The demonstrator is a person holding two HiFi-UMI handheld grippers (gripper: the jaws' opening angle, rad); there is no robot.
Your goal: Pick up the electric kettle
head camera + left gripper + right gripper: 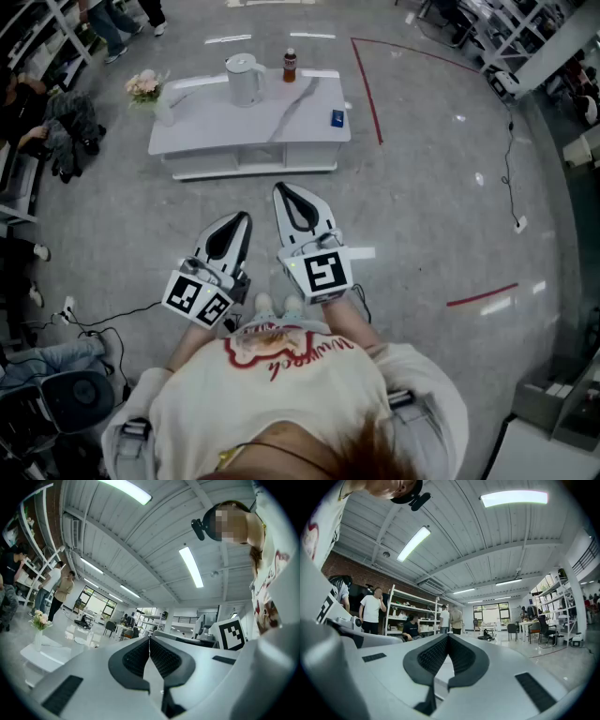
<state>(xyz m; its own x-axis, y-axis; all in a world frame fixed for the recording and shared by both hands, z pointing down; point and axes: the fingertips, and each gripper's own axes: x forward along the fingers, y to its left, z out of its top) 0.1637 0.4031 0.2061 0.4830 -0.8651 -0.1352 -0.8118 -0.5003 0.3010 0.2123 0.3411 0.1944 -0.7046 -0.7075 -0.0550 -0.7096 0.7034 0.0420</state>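
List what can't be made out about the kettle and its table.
- Kettle: too small in the head view to tell its contents or base; neither gripper view shows it.
- Bottle: label too small.
- Blue object on table: too small to identify.

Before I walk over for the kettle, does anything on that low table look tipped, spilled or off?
Nothing stands out. The kettle and the bottle stand upright on the white table, the flowers sit at its left end, a small blue item lies near its right edge, and no spill shows.
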